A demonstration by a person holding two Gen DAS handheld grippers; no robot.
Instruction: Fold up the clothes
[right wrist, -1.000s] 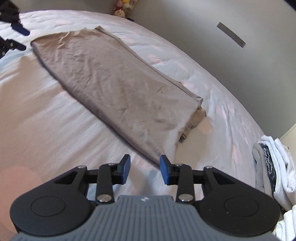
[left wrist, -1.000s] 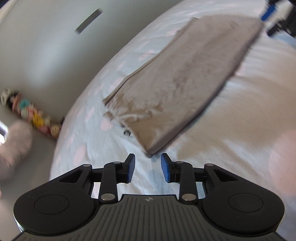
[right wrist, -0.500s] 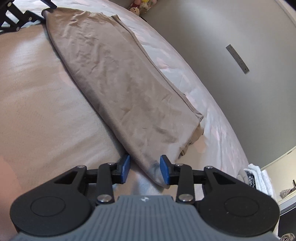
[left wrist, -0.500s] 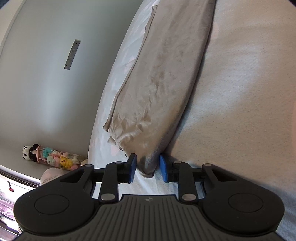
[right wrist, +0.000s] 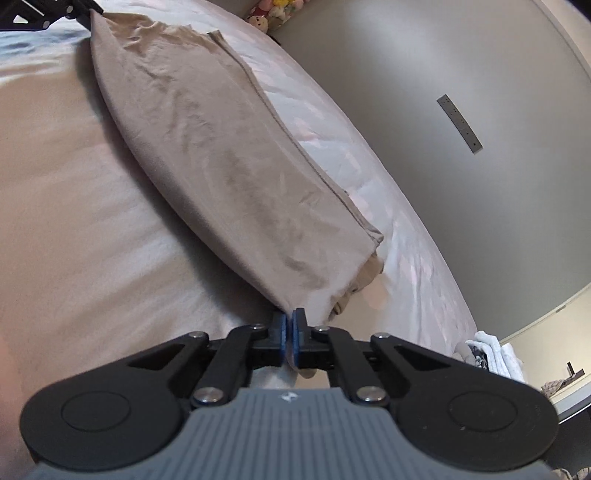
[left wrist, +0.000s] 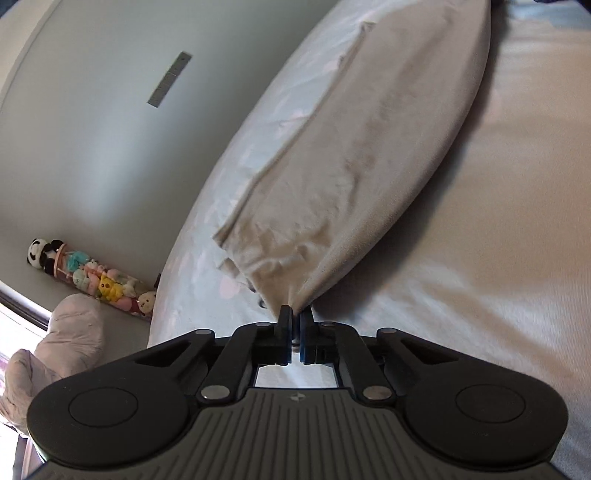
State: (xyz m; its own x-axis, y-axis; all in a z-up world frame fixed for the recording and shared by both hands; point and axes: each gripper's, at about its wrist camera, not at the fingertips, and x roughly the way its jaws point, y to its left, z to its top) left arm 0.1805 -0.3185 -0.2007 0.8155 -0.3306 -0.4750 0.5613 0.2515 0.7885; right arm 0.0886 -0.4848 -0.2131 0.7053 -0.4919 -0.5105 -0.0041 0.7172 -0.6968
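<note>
A long beige garment [left wrist: 369,166] lies folded lengthwise on the pale bed sheet [left wrist: 480,221]. My left gripper [left wrist: 293,314] is shut on its near corner, and the cloth rises a little there. In the right wrist view the same beige garment [right wrist: 221,147] stretches away to the upper left, and my right gripper [right wrist: 289,316] is shut on the corner at its other end. The black frame of the left gripper [right wrist: 40,14] shows at the garment's far corner. A loose under-layer bunches out beside the right-hand corner.
A grey wall [left wrist: 92,129] runs along the far side of the bed. A clear tube of plush toys [left wrist: 92,277] stands on the floor by the wall, beside a pale bundle [left wrist: 59,350]. Folded white and patterned clothes [right wrist: 487,354] lie at the bed's right edge.
Both grippers went from open and short of the garment to straddling its end corners. Now each has shut on its corner and the cloth lifts slightly.
</note>
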